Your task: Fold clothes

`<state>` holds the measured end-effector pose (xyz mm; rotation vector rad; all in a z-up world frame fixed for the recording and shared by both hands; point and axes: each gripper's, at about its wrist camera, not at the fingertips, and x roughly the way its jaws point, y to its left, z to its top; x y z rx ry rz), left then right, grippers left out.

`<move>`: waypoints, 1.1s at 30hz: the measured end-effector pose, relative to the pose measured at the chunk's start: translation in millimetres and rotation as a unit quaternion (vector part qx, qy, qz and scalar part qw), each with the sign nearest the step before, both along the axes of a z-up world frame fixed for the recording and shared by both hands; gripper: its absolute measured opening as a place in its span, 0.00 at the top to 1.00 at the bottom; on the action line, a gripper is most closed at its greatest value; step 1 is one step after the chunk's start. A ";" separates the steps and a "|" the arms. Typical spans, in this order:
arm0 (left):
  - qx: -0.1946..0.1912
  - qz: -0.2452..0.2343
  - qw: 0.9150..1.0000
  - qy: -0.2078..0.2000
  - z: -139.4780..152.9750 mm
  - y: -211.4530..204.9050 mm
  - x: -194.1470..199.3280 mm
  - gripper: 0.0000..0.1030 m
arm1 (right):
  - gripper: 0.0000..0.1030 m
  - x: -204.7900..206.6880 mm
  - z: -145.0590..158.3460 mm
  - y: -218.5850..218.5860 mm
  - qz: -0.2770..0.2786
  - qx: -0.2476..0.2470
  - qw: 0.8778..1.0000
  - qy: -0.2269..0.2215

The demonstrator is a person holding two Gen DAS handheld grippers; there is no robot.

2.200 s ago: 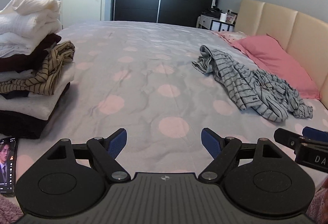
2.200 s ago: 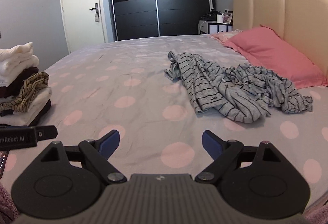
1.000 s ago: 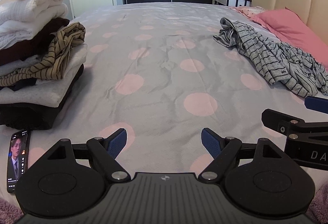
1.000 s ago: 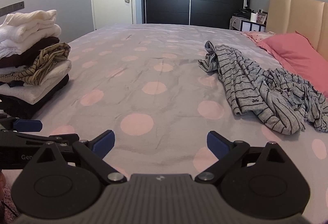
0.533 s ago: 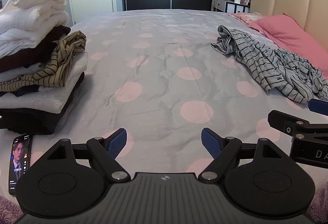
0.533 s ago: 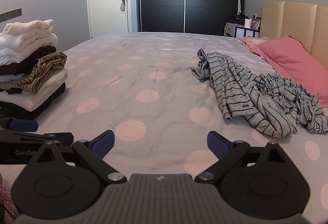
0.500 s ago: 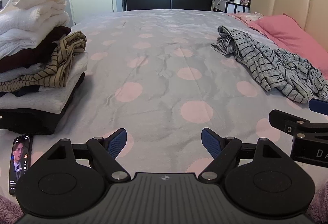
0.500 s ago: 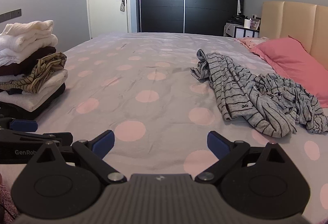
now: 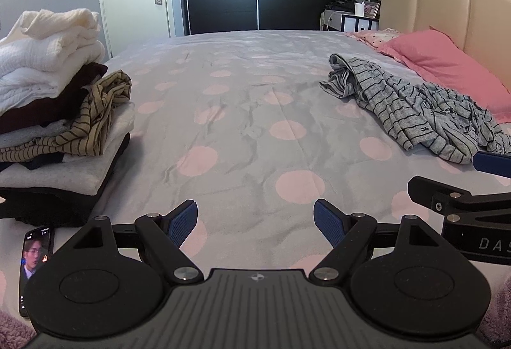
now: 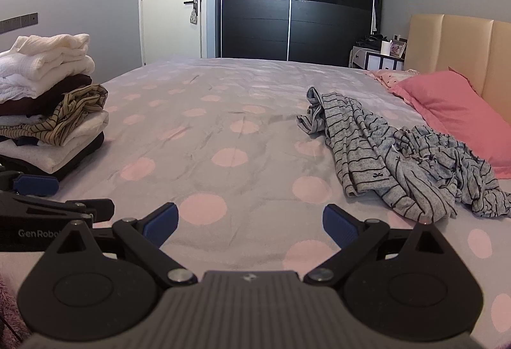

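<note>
Fingers of the left gripper (image 9: 255, 222) and the right gripper (image 10: 250, 226) are spread wide and hold nothing, both low over the near edge of the bed (image 9: 255, 112). The crumpled grey striped garment (image 10: 396, 157) lies on the bed's right side, beside a pink pillow (image 10: 453, 112). A stack of folded clothes (image 9: 54, 112) sits at left, with a phone (image 9: 33, 262) just before it.
</note>
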<state>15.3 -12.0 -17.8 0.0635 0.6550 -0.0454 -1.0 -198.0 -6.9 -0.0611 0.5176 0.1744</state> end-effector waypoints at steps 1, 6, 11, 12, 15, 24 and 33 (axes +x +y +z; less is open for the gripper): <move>0.000 0.000 1.000 -0.002 0.6 -0.1 -0.4 0.22 | 0.05 0.0 0.2 0.0 -0.001 0.000 1.000 0.000; 0.002 -0.001 1.000 -0.015 3.6 -0.9 -2.6 0.22 | 0.05 -0.8 0.3 0.3 -0.001 0.002 1.000 0.000; 0.002 -0.002 1.000 -0.028 6.8 -1.6 -4.6 0.22 | 0.05 -3.4 2.4 0.4 0.001 0.004 1.000 -0.010; 0.002 -0.001 1.000 -0.031 7.6 -1.8 -5.0 0.22 | 0.05 -4.1 3.4 0.3 0.002 0.005 1.000 -0.014; 0.002 -0.001 0.999 -0.038 9.6 -2.2 -6.2 0.22 | 0.05 -7.6 7.0 1.2 0.006 0.006 1.000 -0.028; 0.001 -0.003 0.999 -0.048 12.9 -3.9 -8.4 0.22 | 0.04 -10.2 9.8 2.9 0.009 0.004 0.999 -0.034; -0.002 0.003 0.999 -0.053 14.5 -8.8 -12.5 0.22 | 0.04 -12.4 11.0 3.6 0.012 0.003 0.999 -0.039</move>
